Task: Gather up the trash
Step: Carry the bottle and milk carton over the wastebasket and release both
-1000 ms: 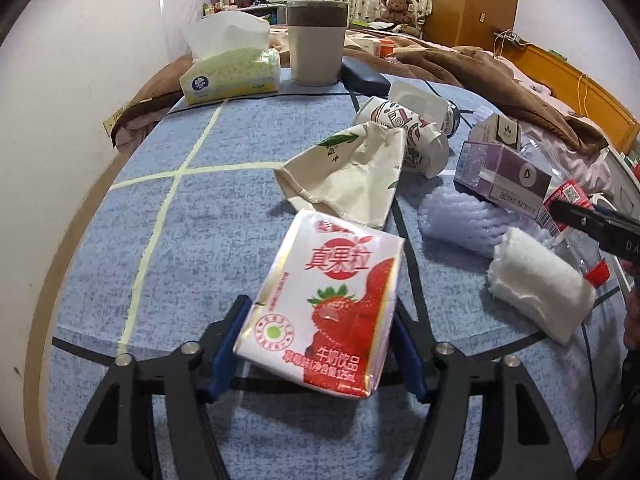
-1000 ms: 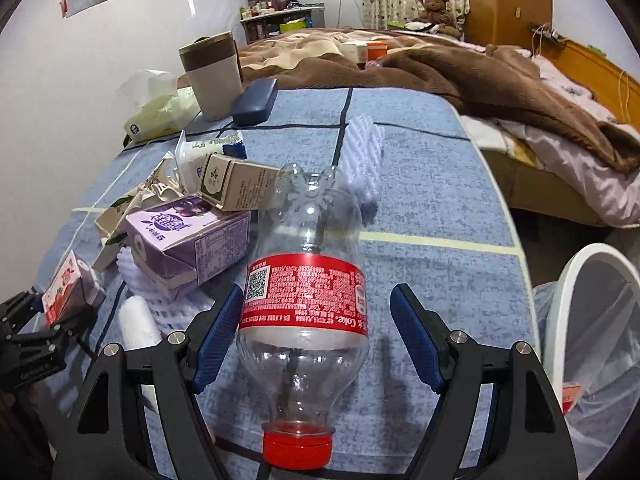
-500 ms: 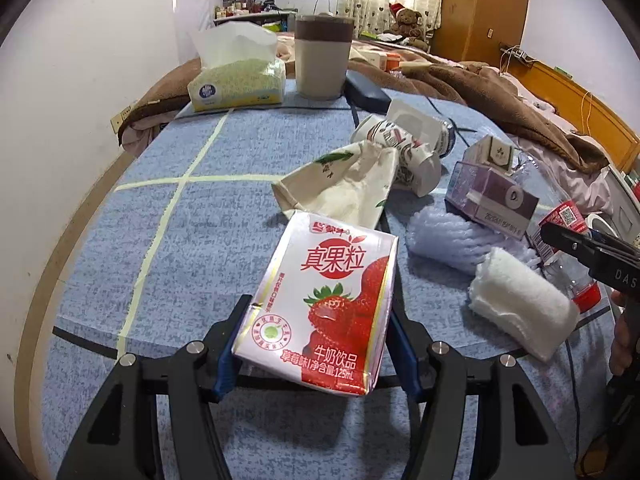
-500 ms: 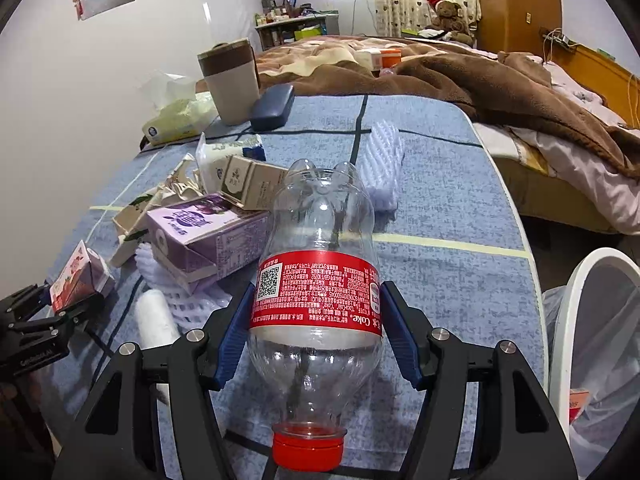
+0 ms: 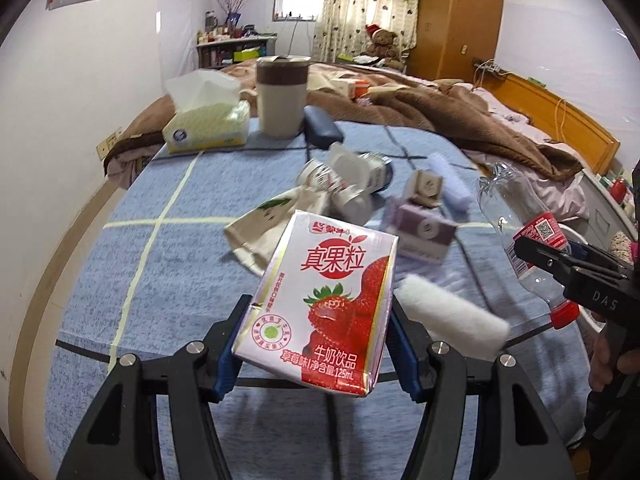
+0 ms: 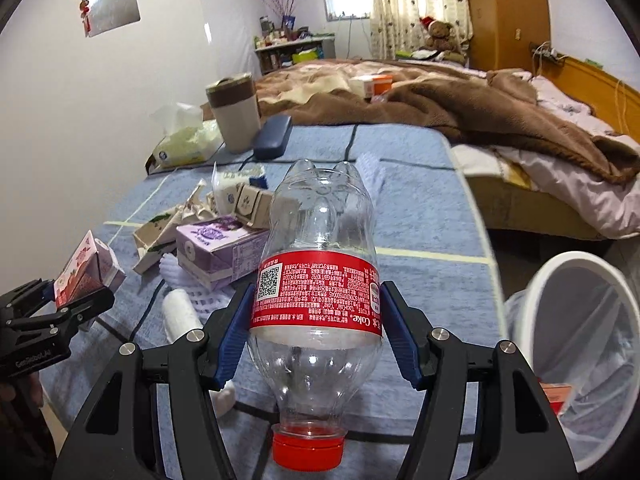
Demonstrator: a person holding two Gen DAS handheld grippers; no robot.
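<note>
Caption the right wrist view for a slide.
Right gripper clamps a clear, red-labelled plastic bottle above the blue tablecloth, white mesh bin alongside.

Left tool (image 5: 316, 344) clamps strawberry milk carton (image 5: 320, 308) above blue table (image 5: 160, 264); right tool (image 5: 560, 268) grips bottle (image 5: 516, 216)

Tissue box (image 5: 206, 130) beside lidded cup (image 5: 282, 96) — teddy bear (image 5: 383, 43) far behind.
</note>
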